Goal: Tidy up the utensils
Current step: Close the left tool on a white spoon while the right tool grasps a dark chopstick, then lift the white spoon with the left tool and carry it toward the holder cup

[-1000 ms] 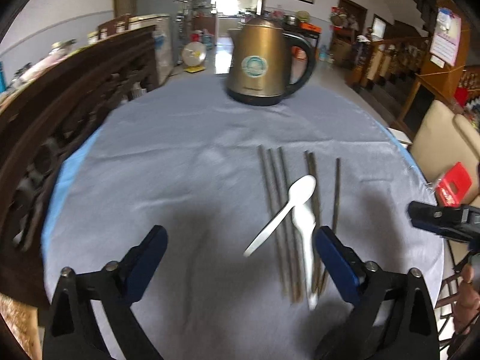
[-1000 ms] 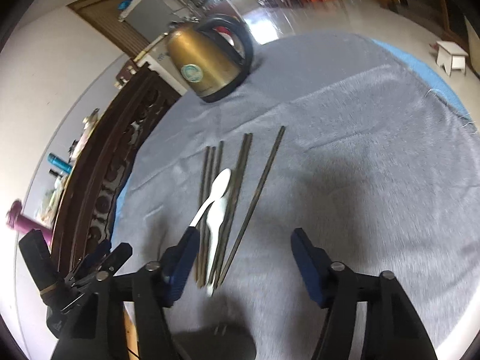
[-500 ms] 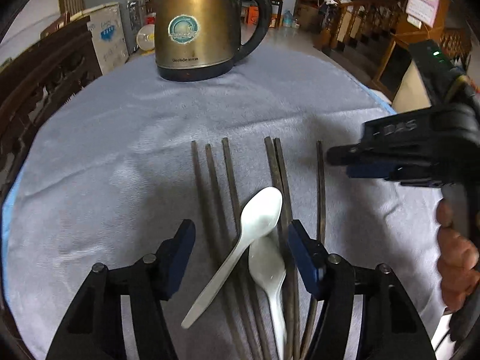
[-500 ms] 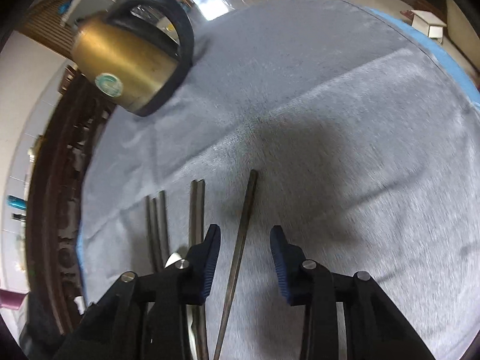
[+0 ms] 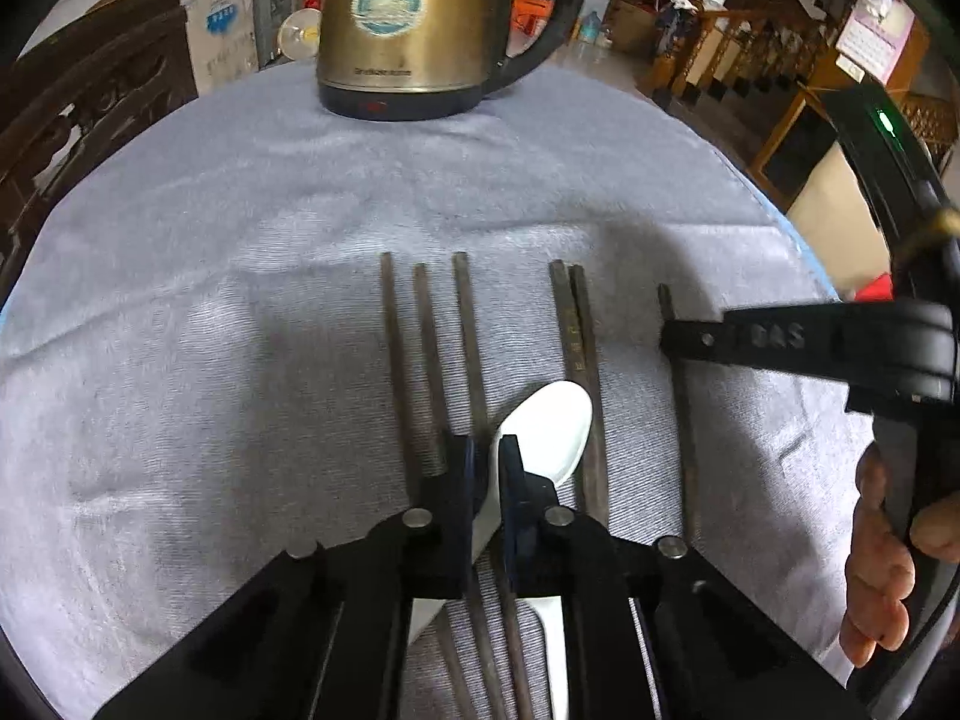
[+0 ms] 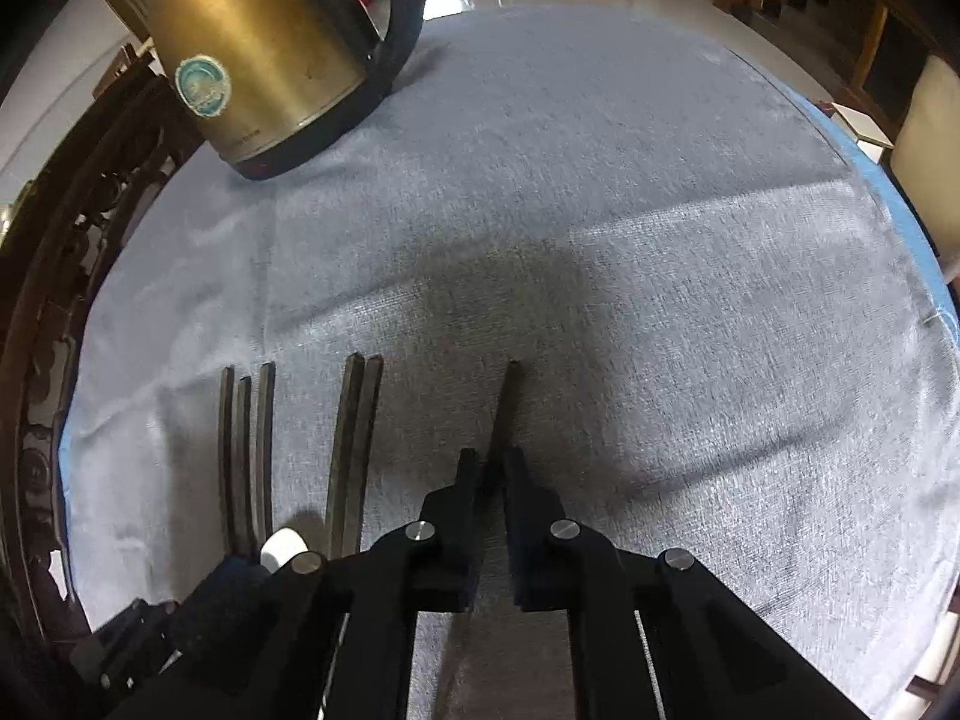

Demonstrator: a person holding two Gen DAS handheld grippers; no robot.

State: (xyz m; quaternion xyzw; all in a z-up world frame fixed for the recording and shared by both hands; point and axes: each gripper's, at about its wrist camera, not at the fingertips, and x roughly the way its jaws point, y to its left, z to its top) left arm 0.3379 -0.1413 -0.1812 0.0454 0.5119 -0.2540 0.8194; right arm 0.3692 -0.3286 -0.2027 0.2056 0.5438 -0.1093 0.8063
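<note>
Several dark chopsticks (image 5: 462, 324) lie side by side on the grey cloth (image 5: 240, 360), with two white spoons across them. My left gripper (image 5: 487, 450) is shut on the neck of the upper white spoon (image 5: 552, 426). The lower spoon's (image 5: 555, 648) handle shows under the gripper. The single chopstick (image 6: 507, 402) lies apart on the right, and my right gripper (image 6: 492, 462) is shut on it. From the left wrist view the right gripper (image 5: 672, 337) comes in from the right over that chopstick (image 5: 684, 450), held by a hand (image 5: 882, 570).
A brass-coloured electric kettle (image 5: 420, 30) stands at the far side of the cloth, also kettle (image 6: 258, 48) in the right wrist view. A carved dark wooden chair back (image 6: 60, 276) runs along the left edge. A pale chair (image 6: 924, 144) stands at the right.
Both grippers came down and forward onto the utensils and closed. The left one closed on the upper spoon, the right one on the single chopstick.
</note>
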